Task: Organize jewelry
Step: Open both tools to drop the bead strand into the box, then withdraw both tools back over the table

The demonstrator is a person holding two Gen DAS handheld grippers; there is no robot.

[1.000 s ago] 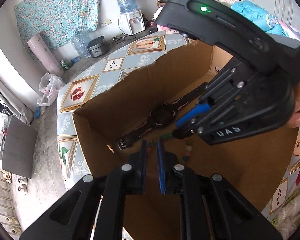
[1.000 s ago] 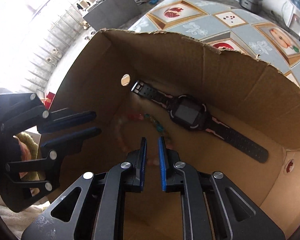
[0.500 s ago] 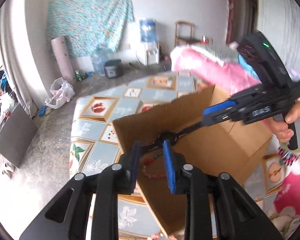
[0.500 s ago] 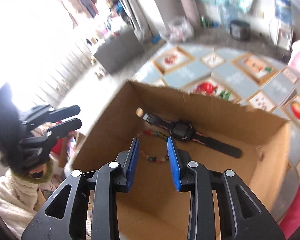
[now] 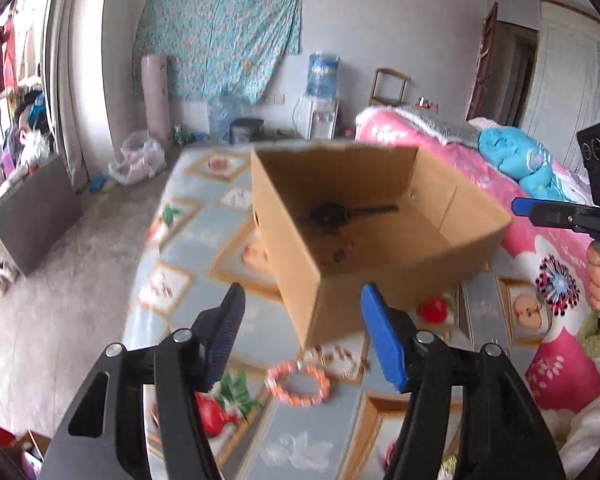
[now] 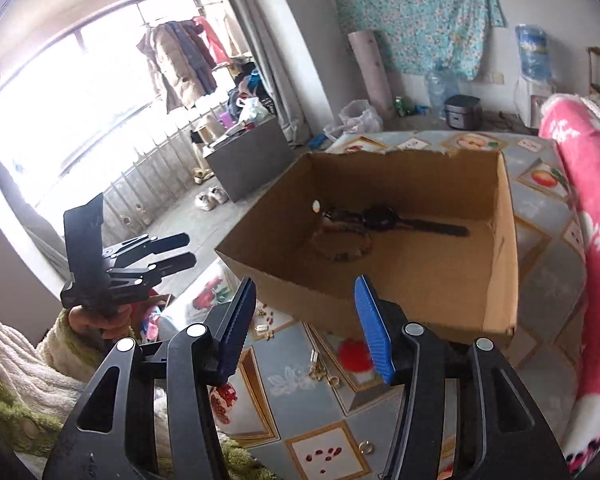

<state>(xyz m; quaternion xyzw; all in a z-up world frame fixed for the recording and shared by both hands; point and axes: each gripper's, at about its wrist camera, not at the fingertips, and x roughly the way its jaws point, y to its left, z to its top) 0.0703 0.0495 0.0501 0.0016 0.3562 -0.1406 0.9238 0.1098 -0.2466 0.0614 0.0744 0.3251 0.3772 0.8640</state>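
Both hand-held grippers hang in front of the cardboard box [image 6: 416, 280] with nothing between their blue pads: the left hand-held gripper [image 5: 302, 336] is spreading its jaws, and so is the right hand-held gripper [image 6: 305, 322].

Inside the box lie a black watch [image 6: 380, 218] and a beaded bracelet [image 6: 346, 246] just beside it, so part of the sorting looks done. Left outside are a pink bead bracelet [image 5: 299, 384] on the counter [image 6: 312, 396] just in front of the box, and several small gold pieces [image 6: 320, 370], too small to name.

That counter wears a blue-grey cloth printed with fruit panels. A pink bedspread [image 5: 540, 248] lies to one side, a flowered sheet [image 5: 220, 36] hangs on the far wall, a water dispenser [image 5: 320, 96] stands below it, and a large window [image 6: 80, 112] glares bright.
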